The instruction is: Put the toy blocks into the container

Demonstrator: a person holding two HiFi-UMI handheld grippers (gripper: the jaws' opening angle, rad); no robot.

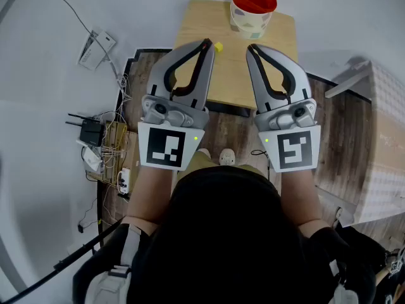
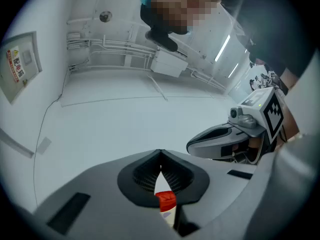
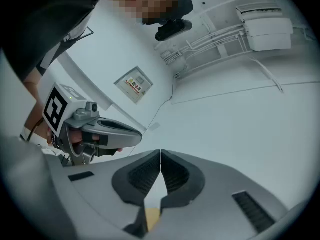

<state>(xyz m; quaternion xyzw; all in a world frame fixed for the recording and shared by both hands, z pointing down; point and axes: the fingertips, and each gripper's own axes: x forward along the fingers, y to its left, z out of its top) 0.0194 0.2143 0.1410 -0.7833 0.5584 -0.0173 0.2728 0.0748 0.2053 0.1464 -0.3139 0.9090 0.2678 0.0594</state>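
One yellow toy block [image 1: 218, 47] lies on the wooden worktop [image 1: 190, 18], just beside the tip of the left tool [image 1: 206, 43]. The red-topped container [image 1: 253, 8] stands further back on the same worktop. The left tool and the right tool [image 1: 251, 48] are both held with jaws pressed together on nothing, so this block is judged not yet picked up. Whether blocks already lie inside the container cannot be made out, and part of the worktop is covered by the tools.
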